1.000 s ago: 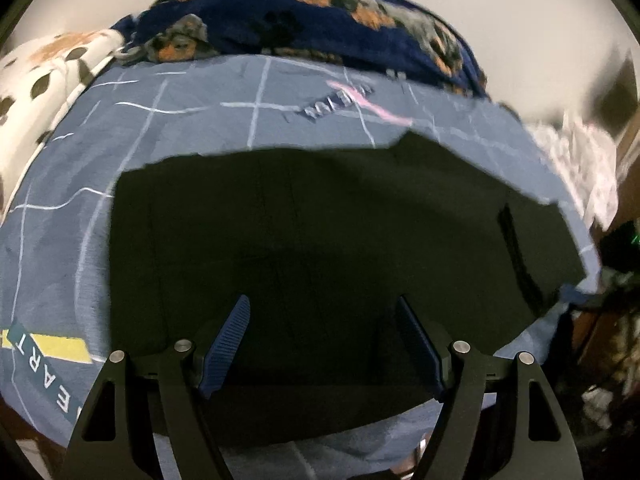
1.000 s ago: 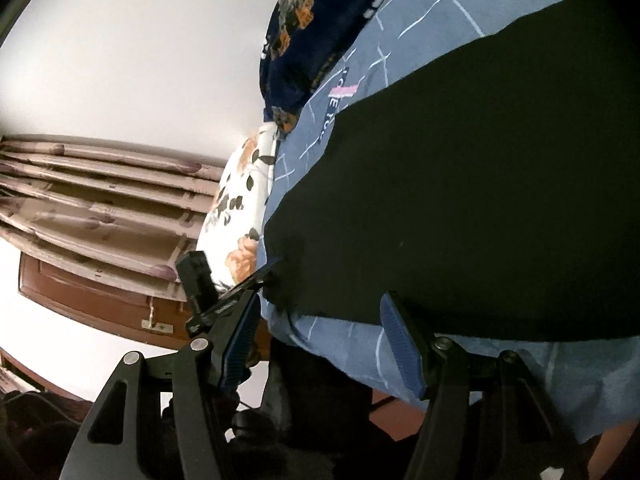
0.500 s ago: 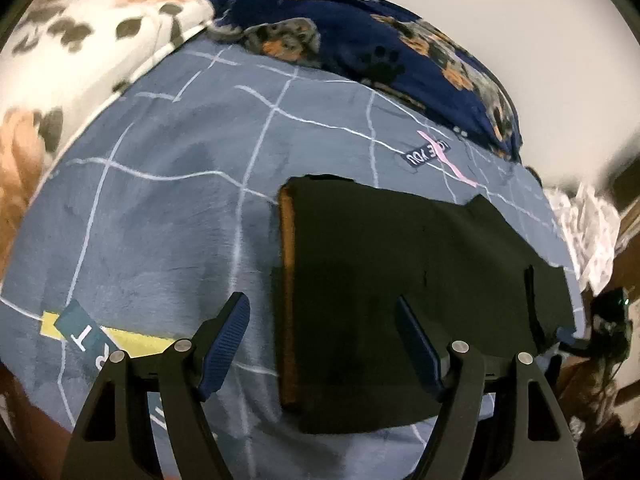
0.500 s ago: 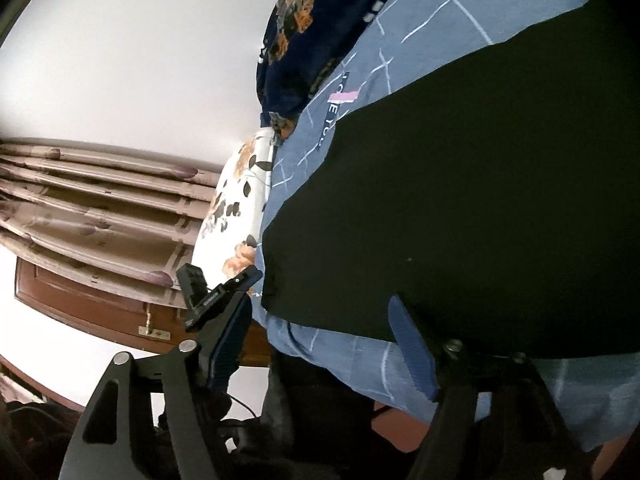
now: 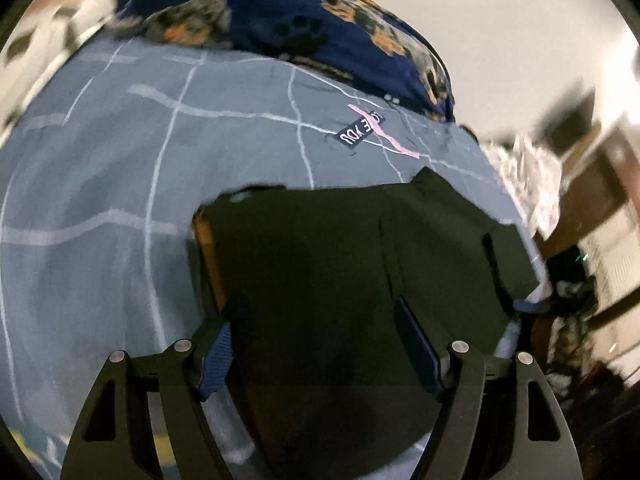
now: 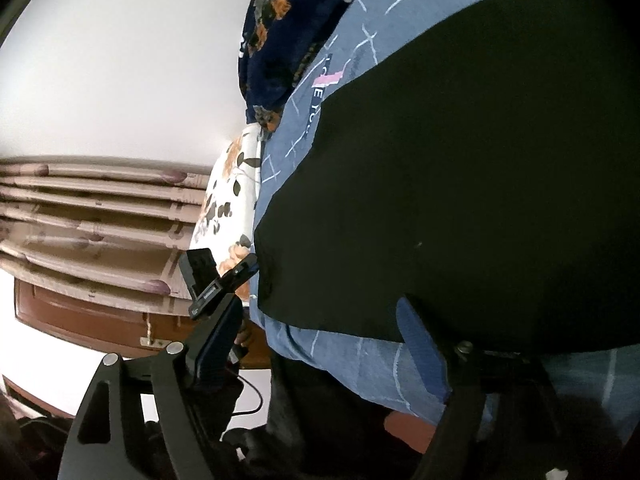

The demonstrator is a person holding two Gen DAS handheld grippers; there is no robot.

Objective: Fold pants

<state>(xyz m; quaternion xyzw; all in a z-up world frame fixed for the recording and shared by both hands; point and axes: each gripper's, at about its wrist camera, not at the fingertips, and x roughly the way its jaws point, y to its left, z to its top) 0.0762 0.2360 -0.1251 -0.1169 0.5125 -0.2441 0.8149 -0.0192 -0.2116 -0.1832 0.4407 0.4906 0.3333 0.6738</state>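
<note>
Black pants (image 5: 360, 272) folded, apparently flat, blue bedspread (image 5: 120, 184)

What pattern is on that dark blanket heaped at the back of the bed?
Navy with paw prints and orange-grey animal shapes on the blanket, clearest in the left wrist view.

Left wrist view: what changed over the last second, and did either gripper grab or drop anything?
The left gripper swung across the black pants: their left folded edge, first out past the fingers, now sits just inside the left finger. It is open, holding nothing. The right gripper has just been opening, nothing between its fingers. The pants lie as before on the blue blanket.
</note>
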